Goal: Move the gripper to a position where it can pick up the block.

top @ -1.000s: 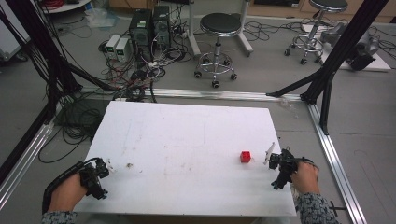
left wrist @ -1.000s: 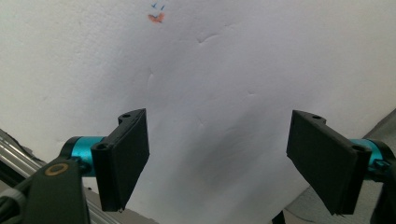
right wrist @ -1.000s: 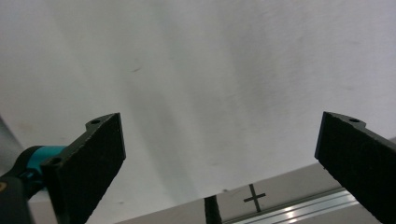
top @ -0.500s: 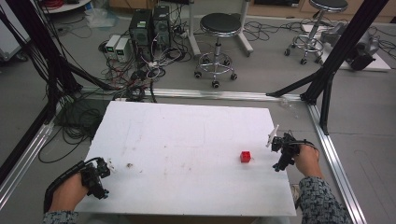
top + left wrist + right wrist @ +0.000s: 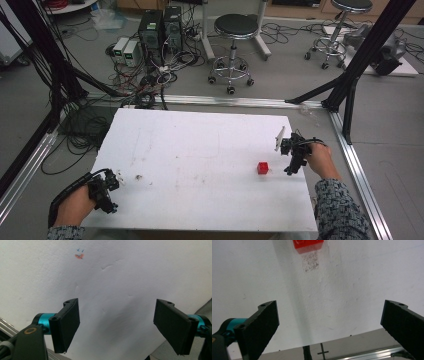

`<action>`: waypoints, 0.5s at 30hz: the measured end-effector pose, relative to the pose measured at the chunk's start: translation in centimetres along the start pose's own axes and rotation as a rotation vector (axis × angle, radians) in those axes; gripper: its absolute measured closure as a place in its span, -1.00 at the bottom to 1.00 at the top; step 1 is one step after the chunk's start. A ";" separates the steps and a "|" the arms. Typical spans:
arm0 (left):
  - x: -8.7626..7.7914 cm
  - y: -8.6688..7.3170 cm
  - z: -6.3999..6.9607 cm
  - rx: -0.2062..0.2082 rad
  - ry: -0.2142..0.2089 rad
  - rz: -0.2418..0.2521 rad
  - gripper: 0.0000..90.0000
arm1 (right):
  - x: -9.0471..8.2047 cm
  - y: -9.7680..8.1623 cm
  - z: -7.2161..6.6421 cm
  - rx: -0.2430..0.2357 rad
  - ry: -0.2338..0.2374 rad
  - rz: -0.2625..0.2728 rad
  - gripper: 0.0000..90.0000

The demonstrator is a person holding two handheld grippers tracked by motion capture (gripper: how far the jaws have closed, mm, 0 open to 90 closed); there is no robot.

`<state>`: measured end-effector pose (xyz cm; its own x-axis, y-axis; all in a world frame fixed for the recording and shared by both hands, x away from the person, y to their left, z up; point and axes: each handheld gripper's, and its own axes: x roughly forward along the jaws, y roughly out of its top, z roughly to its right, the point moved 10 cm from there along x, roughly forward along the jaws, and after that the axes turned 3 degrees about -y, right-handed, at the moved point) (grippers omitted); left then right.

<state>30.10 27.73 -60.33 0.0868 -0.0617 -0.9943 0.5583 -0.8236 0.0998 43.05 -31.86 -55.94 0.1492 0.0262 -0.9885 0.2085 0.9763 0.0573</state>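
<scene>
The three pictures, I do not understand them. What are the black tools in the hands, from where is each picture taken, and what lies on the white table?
A person sits at a white table and holds a hand tool in each hand. Each tool is a gripper with two flat black jaws that can close on a thing.

The high view comes from a fixed camera above the table. There you see the left gripper near the table's front left corner and the right gripper near its right edge.

The other two pictures come from small cameras mounted on the grippers, looking along their jaws: the left gripper and the right gripper.

On the table lies one small red block, just left of the right gripper. Both grippers are open and hold nothing.
</scene>
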 end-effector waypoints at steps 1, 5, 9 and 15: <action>0.0 0.0 0.0 -0.001 0.003 0.001 -0.52 | 0.0 0.0 0.0 0.000 0.000 0.000 -0.98; -0.1 0.0 0.0 0.001 0.005 0.004 -0.52 | 0.0 1.1 0.1 -0.040 0.004 0.012 -0.98; -0.1 0.0 0.0 -0.001 0.000 0.005 -0.52 | 0.3 2.0 -0.1 -0.071 0.005 0.010 -0.98; -0.1 0.0 -0.1 -0.003 0.003 0.009 -0.52 | 1.3 3.4 -0.6 -0.132 0.023 0.000 -0.98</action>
<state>30.16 27.73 -60.20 0.0944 -0.0671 -0.9933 0.5596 -0.8216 0.1086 43.38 -28.34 -57.13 0.1269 0.0292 -0.9915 0.0798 0.9960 0.0395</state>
